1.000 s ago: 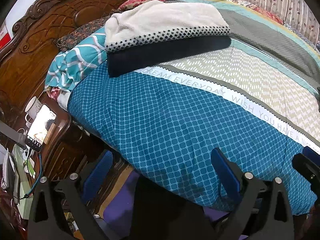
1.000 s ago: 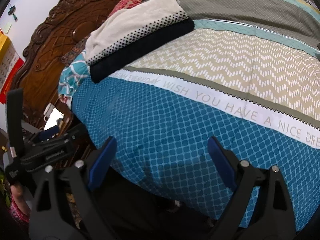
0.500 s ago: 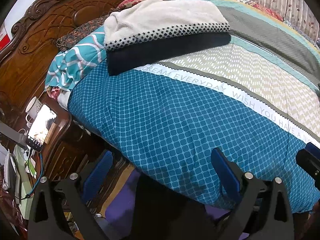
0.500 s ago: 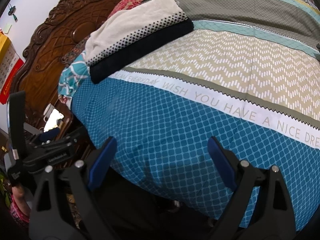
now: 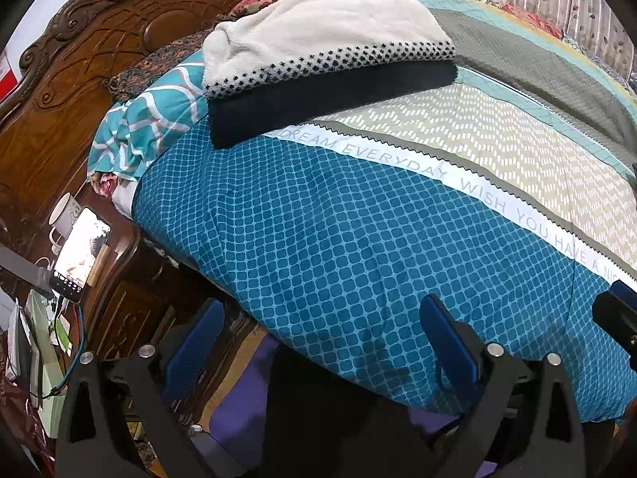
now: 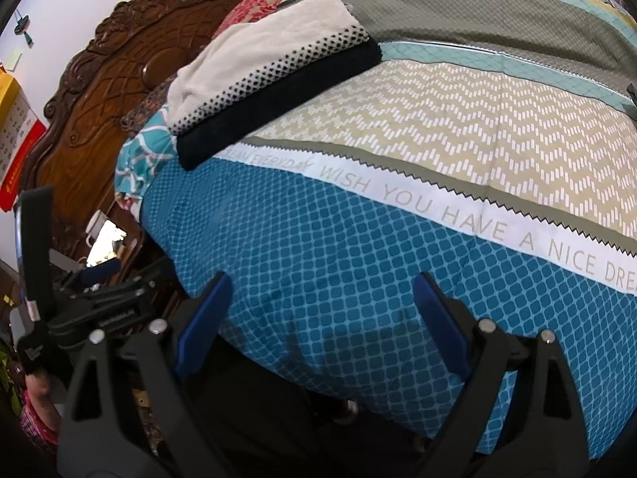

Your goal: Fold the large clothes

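Note:
A folded garment [image 5: 318, 63], cream fleece with a black dotted band and a black edge, lies at the head end of the bed; it also shows in the right wrist view [image 6: 274, 67]. My left gripper [image 5: 318, 342] is open and empty, held off the near edge of the bed. My right gripper [image 6: 318, 314] is open and empty over the near blue part of the bedspread. The left gripper's body [image 6: 91, 302] shows at the left of the right wrist view. Part of the right gripper [image 5: 617, 318] shows at the right edge of the left wrist view.
The bed carries a patterned bedspread [image 5: 358, 239] in blue, white, beige and grey bands. A carved wooden headboard [image 5: 79, 59] stands at the left. A bedside table [image 5: 115, 255] holds a lit phone [image 5: 79, 255] and a white mug [image 5: 63, 211]. Pillows [image 5: 147, 127] lie under the garment.
Both views have shifted only slightly; the right gripper's tip sits a little lower in the left wrist view. Both grippers stay open and empty.

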`<state>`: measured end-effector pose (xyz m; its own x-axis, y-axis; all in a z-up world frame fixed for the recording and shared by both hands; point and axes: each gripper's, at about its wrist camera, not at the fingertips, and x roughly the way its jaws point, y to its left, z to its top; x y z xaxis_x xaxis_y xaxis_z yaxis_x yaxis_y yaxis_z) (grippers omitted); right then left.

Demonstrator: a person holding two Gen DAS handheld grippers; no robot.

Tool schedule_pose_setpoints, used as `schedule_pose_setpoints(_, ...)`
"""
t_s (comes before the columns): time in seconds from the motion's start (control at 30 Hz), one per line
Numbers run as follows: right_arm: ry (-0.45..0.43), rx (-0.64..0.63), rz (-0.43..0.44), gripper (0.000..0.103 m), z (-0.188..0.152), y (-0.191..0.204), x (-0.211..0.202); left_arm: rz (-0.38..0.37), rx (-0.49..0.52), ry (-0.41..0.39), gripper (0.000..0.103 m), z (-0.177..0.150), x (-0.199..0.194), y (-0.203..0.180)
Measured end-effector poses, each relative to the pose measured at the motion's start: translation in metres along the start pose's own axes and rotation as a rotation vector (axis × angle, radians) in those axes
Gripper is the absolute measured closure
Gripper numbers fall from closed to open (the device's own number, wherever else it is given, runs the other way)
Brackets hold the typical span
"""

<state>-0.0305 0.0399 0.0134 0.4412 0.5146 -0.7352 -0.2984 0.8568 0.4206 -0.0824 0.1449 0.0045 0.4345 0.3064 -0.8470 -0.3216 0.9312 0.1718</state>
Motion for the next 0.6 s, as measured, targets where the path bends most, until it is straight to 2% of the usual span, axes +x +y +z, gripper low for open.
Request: schedule_pose_setpoints(0.6, 0.000, 0.003, 0.002, 0.015, -0.0003, -0.0026, 0.0000, 0.003, 0.009, -0.011, 0.008, -0.0002, -0.0024, -0.0006)
